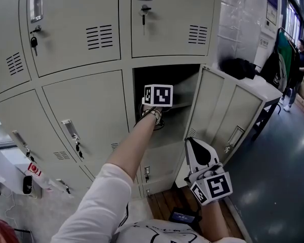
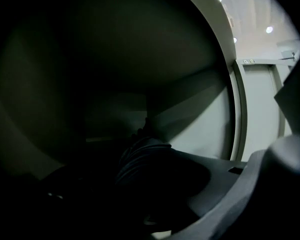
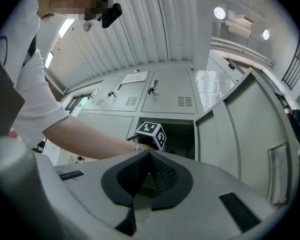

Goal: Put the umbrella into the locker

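The open locker (image 1: 178,83) shows in the head view, its door (image 1: 217,116) swung out to the right. My left arm reaches into it; only the left gripper's marker cube (image 1: 157,95) shows at the opening, and its jaws are hidden inside. In the left gripper view, the left gripper (image 2: 145,194) is shut on the dark folded umbrella (image 2: 140,156), deep in the locker's dim interior above its floor. My right gripper (image 1: 193,143) hangs low beside the door, pointing up, shut with nothing between its pads (image 3: 155,171).
Closed locker doors with keys (image 1: 34,40) fill the wall left of and above the open one. A lower cabinet (image 1: 258,90) at the right carries a black bag (image 1: 240,67). A person (image 1: 300,59) stands far right on the dark floor.
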Demonstrator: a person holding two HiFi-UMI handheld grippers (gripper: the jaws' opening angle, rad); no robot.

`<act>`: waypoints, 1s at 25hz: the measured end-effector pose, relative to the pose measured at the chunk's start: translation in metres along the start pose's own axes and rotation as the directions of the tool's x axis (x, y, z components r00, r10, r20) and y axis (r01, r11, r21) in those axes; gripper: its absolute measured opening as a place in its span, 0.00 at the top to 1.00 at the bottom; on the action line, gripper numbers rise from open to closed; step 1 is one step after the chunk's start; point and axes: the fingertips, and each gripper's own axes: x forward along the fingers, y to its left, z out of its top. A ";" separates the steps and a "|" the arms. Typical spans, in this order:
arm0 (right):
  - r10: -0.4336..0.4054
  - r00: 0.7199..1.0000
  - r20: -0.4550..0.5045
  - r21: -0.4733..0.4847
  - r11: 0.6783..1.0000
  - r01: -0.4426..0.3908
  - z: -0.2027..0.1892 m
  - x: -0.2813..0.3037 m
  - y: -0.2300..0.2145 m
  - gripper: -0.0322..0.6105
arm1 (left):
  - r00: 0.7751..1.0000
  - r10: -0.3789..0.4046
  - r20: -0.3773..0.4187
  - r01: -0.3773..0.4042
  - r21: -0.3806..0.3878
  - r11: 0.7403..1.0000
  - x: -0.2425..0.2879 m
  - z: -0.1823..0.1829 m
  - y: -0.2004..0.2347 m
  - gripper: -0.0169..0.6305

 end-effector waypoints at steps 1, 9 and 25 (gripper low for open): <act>0.000 1.000 -0.002 0.000 1.000 0.000 -0.001 0.000 -0.001 0.93 | 1.000 0.006 -0.004 -0.006 0.017 1.000 0.003 0.000 0.000 0.64; -0.007 1.000 -0.025 -0.009 1.000 0.007 -0.009 0.000 -0.004 0.93 | 0.997 0.060 -0.050 -0.051 0.168 0.985 0.026 -0.003 0.007 0.61; 0.018 0.997 -0.070 -0.005 1.000 -0.018 -0.025 0.013 0.003 0.93 | 0.970 0.004 -0.241 0.046 0.204 0.978 0.053 -0.032 -0.001 0.29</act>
